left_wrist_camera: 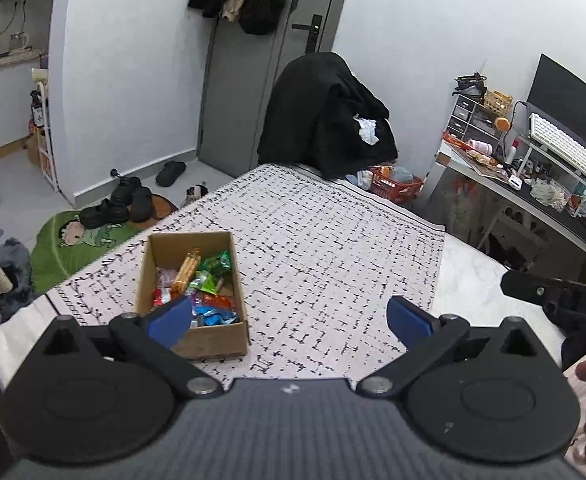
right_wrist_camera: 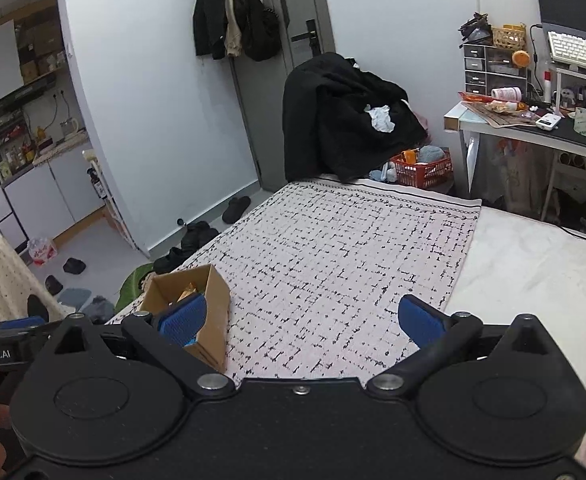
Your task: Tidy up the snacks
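An open cardboard box (left_wrist_camera: 240, 335) holding several bright snack packets (left_wrist_camera: 197, 280) sits on the patterned blanket (left_wrist_camera: 313, 248) at the near left. My left gripper (left_wrist_camera: 289, 318) hovers open just right of the box, its left blue pad over the box's near corner, with nothing between the fingers. In the right wrist view the same box (right_wrist_camera: 213, 300) shows at lower left. My right gripper (right_wrist_camera: 303, 320) is open and empty above the blanket (right_wrist_camera: 333, 248), its left pad in front of the box.
A chair draped in black clothes (left_wrist_camera: 329, 120) stands past the bed's far end, beside a red basket (left_wrist_camera: 397, 188). A cluttered desk with a keyboard (left_wrist_camera: 565, 152) runs along the right. Shoes (left_wrist_camera: 125, 200) and a green mat lie on the floor at left.
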A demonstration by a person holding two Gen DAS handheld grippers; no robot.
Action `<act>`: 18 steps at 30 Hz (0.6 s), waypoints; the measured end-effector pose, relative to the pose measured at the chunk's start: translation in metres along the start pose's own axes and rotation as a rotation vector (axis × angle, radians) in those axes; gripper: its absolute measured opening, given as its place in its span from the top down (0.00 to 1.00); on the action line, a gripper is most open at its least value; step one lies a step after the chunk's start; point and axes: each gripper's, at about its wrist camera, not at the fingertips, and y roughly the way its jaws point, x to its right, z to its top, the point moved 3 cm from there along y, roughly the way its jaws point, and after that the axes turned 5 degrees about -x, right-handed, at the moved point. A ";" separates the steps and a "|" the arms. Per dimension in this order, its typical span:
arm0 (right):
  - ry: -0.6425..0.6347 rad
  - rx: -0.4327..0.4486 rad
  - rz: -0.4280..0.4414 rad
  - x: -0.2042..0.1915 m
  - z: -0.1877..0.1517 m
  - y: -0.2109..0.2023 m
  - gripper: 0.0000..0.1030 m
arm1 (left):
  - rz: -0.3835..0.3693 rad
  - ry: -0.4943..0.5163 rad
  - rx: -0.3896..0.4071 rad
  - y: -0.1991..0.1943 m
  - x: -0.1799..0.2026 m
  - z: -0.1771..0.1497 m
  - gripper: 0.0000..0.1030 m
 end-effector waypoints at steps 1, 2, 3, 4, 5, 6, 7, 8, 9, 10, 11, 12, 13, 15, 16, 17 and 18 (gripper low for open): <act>-0.012 0.000 0.002 -0.002 -0.001 -0.001 0.00 | -0.001 0.001 0.002 -0.002 -0.001 -0.001 0.00; -0.022 0.003 0.000 -0.003 -0.002 -0.003 0.00 | -0.004 0.003 0.004 -0.004 -0.002 -0.002 0.00; -0.032 0.007 -0.003 -0.005 -0.003 -0.004 0.00 | -0.003 0.005 0.007 -0.006 -0.004 -0.003 0.00; -0.038 0.004 -0.003 -0.006 -0.004 -0.004 0.00 | 0.001 0.008 0.011 -0.008 -0.004 -0.003 0.00; -0.038 -0.002 0.002 -0.007 -0.004 -0.004 0.00 | 0.004 0.010 0.015 -0.010 -0.005 -0.003 0.00; -0.037 -0.008 0.004 -0.009 -0.005 -0.004 0.00 | 0.004 0.011 0.018 -0.011 -0.006 -0.004 0.00; -0.038 -0.012 0.001 -0.010 -0.005 -0.004 0.00 | 0.002 0.010 0.020 -0.012 -0.008 -0.004 0.00; -0.042 -0.014 -0.004 -0.011 -0.005 -0.004 0.00 | 0.000 0.009 0.021 -0.014 -0.009 -0.004 0.00; -0.048 -0.016 -0.010 -0.012 -0.006 -0.004 0.00 | -0.003 0.010 0.022 -0.015 -0.010 -0.004 0.00; -0.057 -0.016 -0.015 -0.014 -0.007 -0.004 0.00 | -0.004 0.012 0.023 -0.016 -0.011 -0.004 0.00; -0.065 -0.017 -0.015 -0.016 -0.008 -0.003 0.00 | -0.003 0.011 0.026 -0.017 -0.013 -0.004 0.00; -0.073 -0.020 -0.011 -0.018 -0.009 -0.003 0.00 | -0.001 0.011 0.028 -0.018 -0.014 -0.004 0.00; -0.081 -0.023 -0.007 -0.019 -0.010 -0.002 0.00 | 0.000 0.012 0.029 -0.018 -0.015 -0.004 0.00; -0.093 -0.026 -0.006 -0.023 -0.012 -0.002 0.00 | 0.000 0.013 0.029 -0.018 -0.017 -0.004 0.00; -0.097 -0.029 -0.006 -0.025 -0.013 -0.002 0.00 | 0.002 0.013 0.029 -0.018 -0.018 -0.004 0.00; -0.102 -0.033 -0.005 -0.027 -0.014 -0.001 0.00 | 0.003 0.012 0.028 -0.018 -0.019 -0.005 0.00; -0.103 -0.037 -0.001 -0.028 -0.015 0.000 0.00 | 0.004 0.012 0.027 -0.018 -0.020 -0.005 0.00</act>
